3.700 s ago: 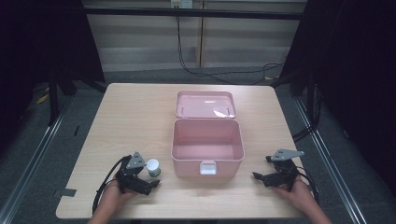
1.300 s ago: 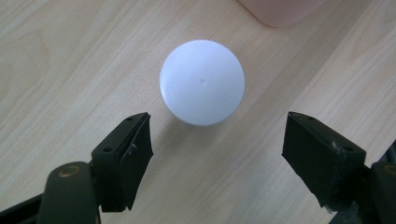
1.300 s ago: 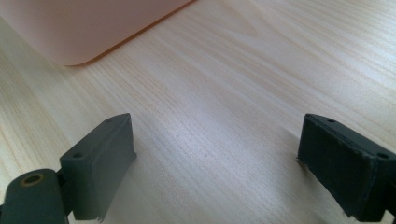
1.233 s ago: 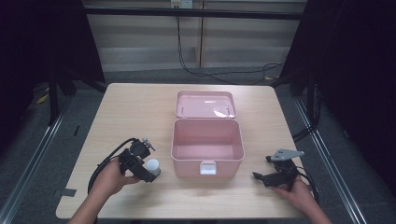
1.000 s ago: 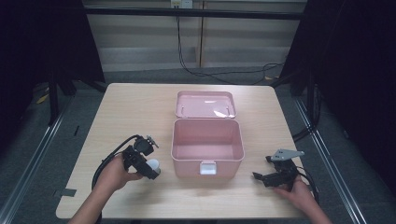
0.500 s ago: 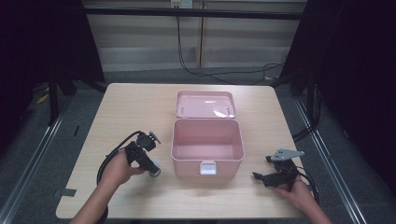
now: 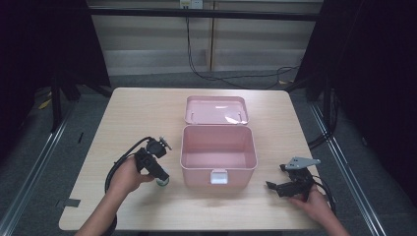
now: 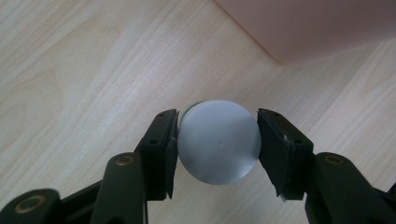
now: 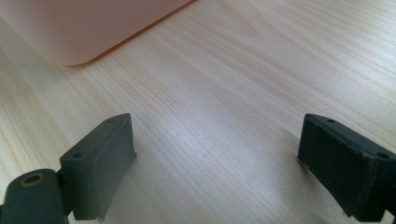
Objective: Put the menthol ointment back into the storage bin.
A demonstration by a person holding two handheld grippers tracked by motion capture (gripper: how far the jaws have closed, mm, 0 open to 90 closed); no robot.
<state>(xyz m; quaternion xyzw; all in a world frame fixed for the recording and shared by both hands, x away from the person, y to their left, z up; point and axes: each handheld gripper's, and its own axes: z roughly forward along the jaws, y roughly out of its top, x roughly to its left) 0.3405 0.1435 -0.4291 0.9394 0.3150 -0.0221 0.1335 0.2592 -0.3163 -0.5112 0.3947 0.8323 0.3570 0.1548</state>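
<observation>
Left gripper [image 8: 218, 140]: my jaws have just been closing, and now they clamp a small round container from both sides; I look straight down on its top.
Container [image 8: 218, 141]: a little jar or bottle with a pale grey-white cap and a sliver of green at its far edge; it sits squarely between my left pads, standing on the table [image 7: 133, 118]. In the high view it peeks out just below the left gripper [image 7: 160, 178] as a small green-and-white thing [image 7: 162, 182].
Grasp step: done, as far as I can judge; the pads [image 8: 167, 154] press the cap's sides with no gap showing.
Lift: not yet made; the container looks to be resting on the wood.
Pink box [image 7: 219, 153]: open, its lid [image 7: 216, 109] lying flat behind it, its inside bare; it stands just to the right of my left gripper and its corner shows ahead of my left jaws [image 8: 308, 28].
What is left: I take it the container goes into the box, so raising it, carrying it over the near wall and letting go all remain.
Right gripper [image 9: 217, 163]: jaws spread wide with nothing between them, only bare table; it rests low to the right of the box [image 7: 290, 187], which sits ahead and to its left [image 9: 84, 28].
Right hand's share: none so far that I can see.
</observation>
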